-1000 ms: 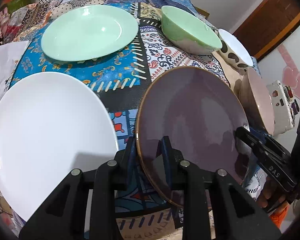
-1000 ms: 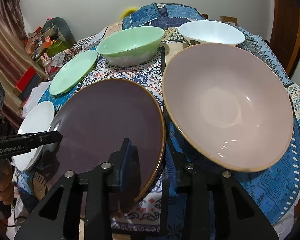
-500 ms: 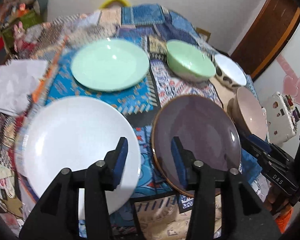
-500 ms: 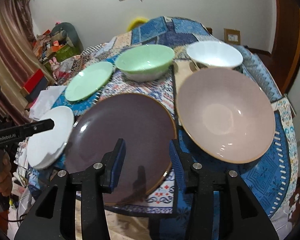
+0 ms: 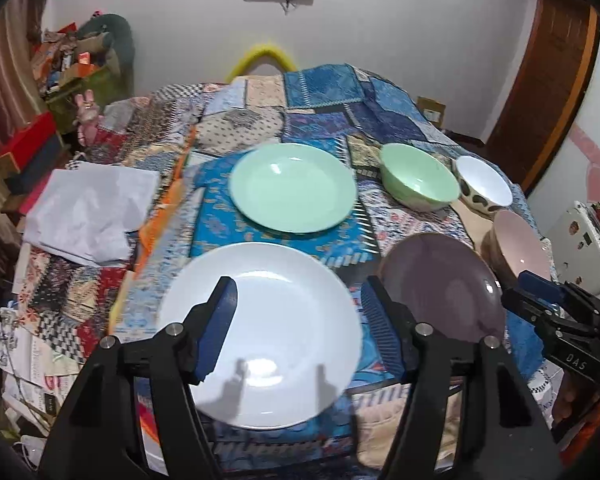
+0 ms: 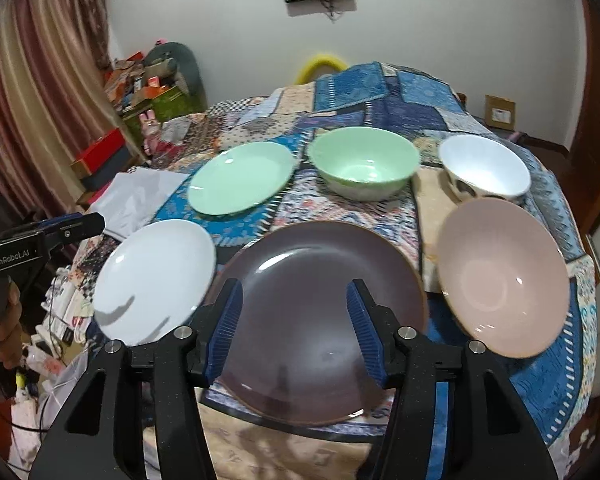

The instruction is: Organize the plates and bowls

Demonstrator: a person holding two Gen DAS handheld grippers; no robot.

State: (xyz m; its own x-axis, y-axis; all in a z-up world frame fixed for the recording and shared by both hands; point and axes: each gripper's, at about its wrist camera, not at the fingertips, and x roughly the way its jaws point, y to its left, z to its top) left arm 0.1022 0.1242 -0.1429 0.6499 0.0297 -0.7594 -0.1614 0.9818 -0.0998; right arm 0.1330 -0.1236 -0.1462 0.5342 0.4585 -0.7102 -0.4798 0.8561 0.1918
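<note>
Both my grippers, left gripper (image 5: 297, 316) and right gripper (image 6: 293, 322), have just been opening and hold nothing. The purple plate (image 6: 320, 320) lies below my right gripper, the white plate (image 5: 259, 328) below my left. Gripping a thin rim off-centre could tip either plate off the counter's near edge.

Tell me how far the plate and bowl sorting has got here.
Looks nearly done: green plate, white plate and dark purple plate sit left, green bowl, white bowl and pink bowl right. Both the left claw and right claw are open and empty. No stacking yet.
</note>
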